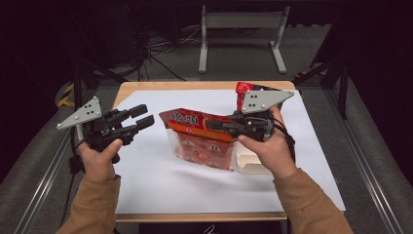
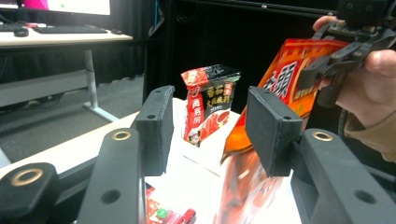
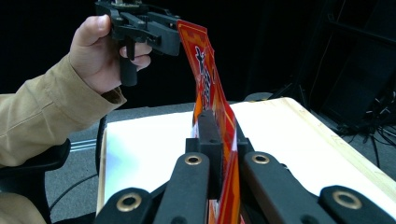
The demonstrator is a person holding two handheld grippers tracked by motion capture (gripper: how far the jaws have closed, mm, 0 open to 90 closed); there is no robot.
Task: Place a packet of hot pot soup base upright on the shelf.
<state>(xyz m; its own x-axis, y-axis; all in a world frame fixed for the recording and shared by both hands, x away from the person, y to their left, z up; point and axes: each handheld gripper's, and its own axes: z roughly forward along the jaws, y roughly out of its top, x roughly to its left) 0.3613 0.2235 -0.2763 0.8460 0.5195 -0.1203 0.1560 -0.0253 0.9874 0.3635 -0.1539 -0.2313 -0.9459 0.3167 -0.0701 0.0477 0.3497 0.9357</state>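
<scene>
A dark room with stands and cables rings the wooden table (image 1: pixel 127 87), which carries a white sheet (image 1: pixel 160 180).

At nine o'clock of the sheet, our left tool (image 1: pixel 142 121) hangs free with its jaws apart and nothing between them; they point toward three o'clock, at the near edge of the large red snack bag (image 1: pixel 195 127). That bag hangs above the middle of the sheet, its clear lower half drooping toward six o'clock.

At two o'clock of the bag, our right tool (image 1: pixel 217 124) is clamped on its red top band; in the right gripper view the pads (image 3: pixel 208 140) pinch the film flat. Behind it, at one o'clock, a smaller red-and-black sauce packet (image 1: pixel 242 93) stands in a white box (image 1: pixel 246 161).

We judge the step in hand to be a two-handed hold of the bag. To do it well, we would keep the right clamp firm and level, bring the left tool in along the top band at the same height, and close only once the film sits squarely between the pads, so the bag neither twists nor slips.
</scene>
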